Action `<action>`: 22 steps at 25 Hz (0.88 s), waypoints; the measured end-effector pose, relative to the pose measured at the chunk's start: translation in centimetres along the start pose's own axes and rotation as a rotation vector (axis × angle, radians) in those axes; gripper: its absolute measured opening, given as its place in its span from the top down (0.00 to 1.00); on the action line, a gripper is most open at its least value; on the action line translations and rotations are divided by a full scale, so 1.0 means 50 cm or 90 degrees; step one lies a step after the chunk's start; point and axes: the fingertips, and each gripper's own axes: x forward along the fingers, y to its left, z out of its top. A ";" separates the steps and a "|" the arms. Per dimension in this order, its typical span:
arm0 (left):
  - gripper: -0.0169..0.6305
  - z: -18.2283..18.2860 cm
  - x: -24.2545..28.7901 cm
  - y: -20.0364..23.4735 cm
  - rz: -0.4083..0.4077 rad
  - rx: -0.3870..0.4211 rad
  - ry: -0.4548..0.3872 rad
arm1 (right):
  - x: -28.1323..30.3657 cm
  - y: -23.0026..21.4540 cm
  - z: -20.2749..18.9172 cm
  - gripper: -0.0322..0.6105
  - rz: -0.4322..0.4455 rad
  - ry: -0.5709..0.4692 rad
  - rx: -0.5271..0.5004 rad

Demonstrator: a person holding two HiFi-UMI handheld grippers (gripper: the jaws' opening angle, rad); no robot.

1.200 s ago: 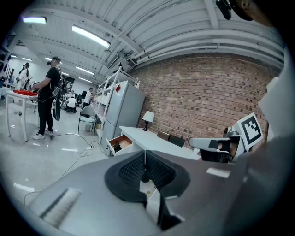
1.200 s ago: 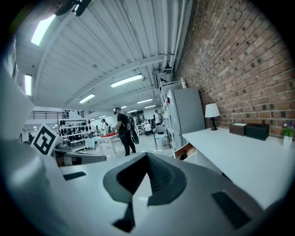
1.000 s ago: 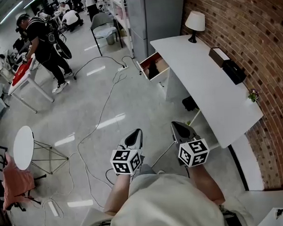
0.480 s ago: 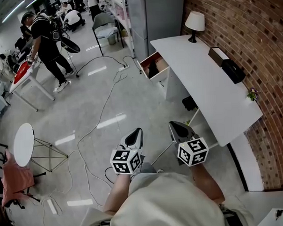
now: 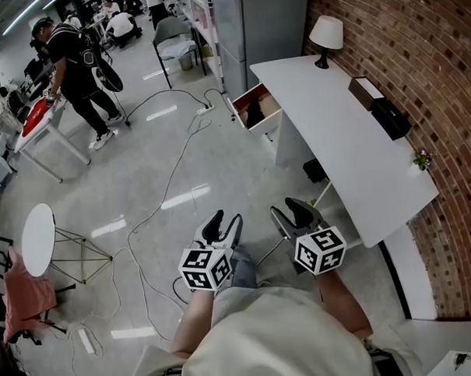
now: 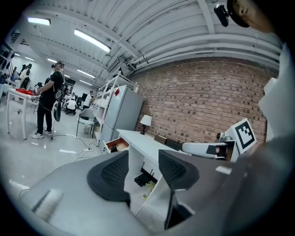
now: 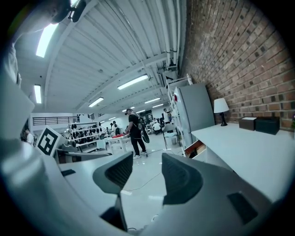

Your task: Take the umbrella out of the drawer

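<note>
A white desk runs along the brick wall, and its far-end drawer stands pulled open. A dark shape lies inside; it is too small to tell whether it is the umbrella. My left gripper and right gripper hang side by side over the floor, well short of the drawer. Both point towards it. The jaws of both are opening and nothing is between them. The left gripper sees the drawer far ahead. So does the right gripper, with the drawer at its right.
Cables trail across the floor between me and the drawer. A round white stool stands at the left. A person stands by a table at the far left. On the desk are a lamp and black boxes. A grey cabinet stands behind the drawer.
The jaws of both grippers were together before and now stand apart. The hands have hardly moved. The person at the back has shifted a little.
</note>
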 end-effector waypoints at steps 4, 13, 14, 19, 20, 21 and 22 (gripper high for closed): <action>0.61 0.000 0.028 0.013 -0.007 0.003 0.009 | 0.025 -0.012 0.002 0.50 0.006 -0.003 -0.003; 0.57 0.027 0.145 0.094 -0.016 0.004 0.019 | 0.149 -0.089 0.018 0.42 -0.003 0.009 0.005; 0.57 0.033 0.162 0.109 -0.016 0.002 0.021 | 0.170 -0.097 0.023 0.41 -0.002 0.010 0.004; 0.57 0.081 0.255 0.191 -0.018 0.004 0.026 | 0.291 -0.142 0.062 0.40 0.001 0.012 0.004; 0.57 0.093 0.273 0.209 -0.020 0.006 0.027 | 0.318 -0.150 0.071 0.40 0.001 0.012 0.003; 0.57 0.104 0.291 0.228 -0.023 0.008 0.028 | 0.345 -0.158 0.081 0.40 -0.001 0.012 0.002; 0.57 0.116 0.309 0.247 -0.026 0.008 0.029 | 0.371 -0.166 0.091 0.40 -0.002 0.012 0.002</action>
